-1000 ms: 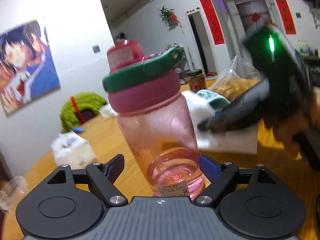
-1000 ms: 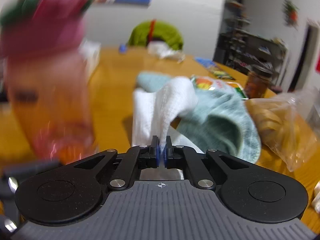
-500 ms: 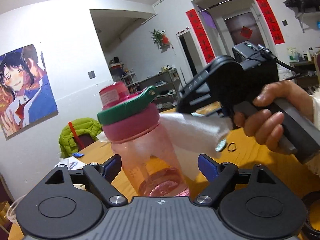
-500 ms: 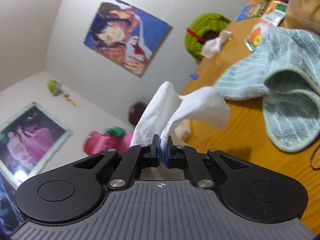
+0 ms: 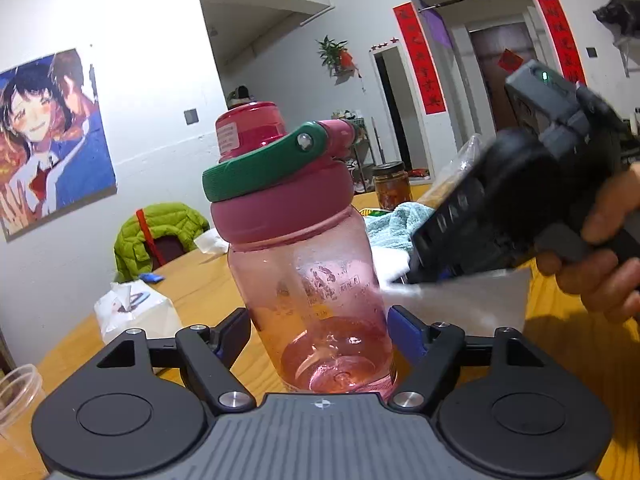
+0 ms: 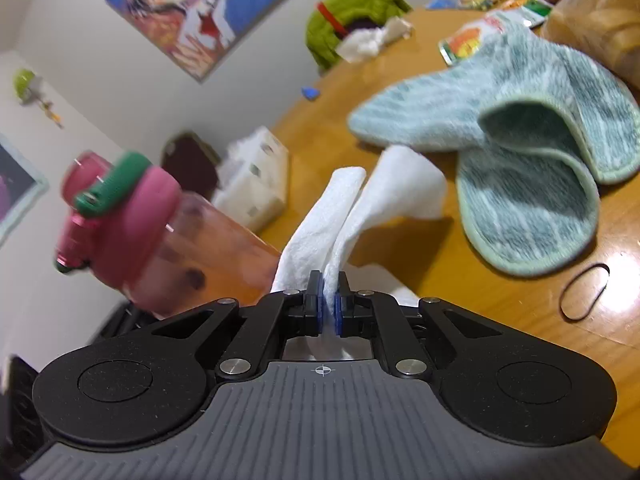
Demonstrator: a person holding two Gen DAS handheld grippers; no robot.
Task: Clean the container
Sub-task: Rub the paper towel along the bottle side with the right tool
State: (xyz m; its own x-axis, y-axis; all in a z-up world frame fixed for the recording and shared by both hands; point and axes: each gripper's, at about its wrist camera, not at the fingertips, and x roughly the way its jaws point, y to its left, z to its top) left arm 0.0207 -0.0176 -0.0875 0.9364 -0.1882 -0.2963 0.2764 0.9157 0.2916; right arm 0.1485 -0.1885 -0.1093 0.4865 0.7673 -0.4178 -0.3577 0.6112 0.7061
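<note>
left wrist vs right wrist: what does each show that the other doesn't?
Left wrist only: left tool closing around the pink bottle's base, the hand holding the right tool, a clear cup.
Right wrist only: right tool shut on the white cloth, a black elastic band.
Both: bottle, white cloth, teal towel, tissue pack, wooden table.

The bottle [image 5: 316, 280] is glossy see-through pink plastic; the tissue [image 6: 332, 216] is soft white paper; the towel [image 6: 520, 152] is nubby cloth; the worktop [image 6: 500, 300] is polished wood.

bottle [image 5: 308, 264] on table [image 5: 200, 288], tissue pack [image 5: 136, 312] left, towel [image 5: 394, 226] behind right, jar [image 5: 391, 184] beyond
</note>
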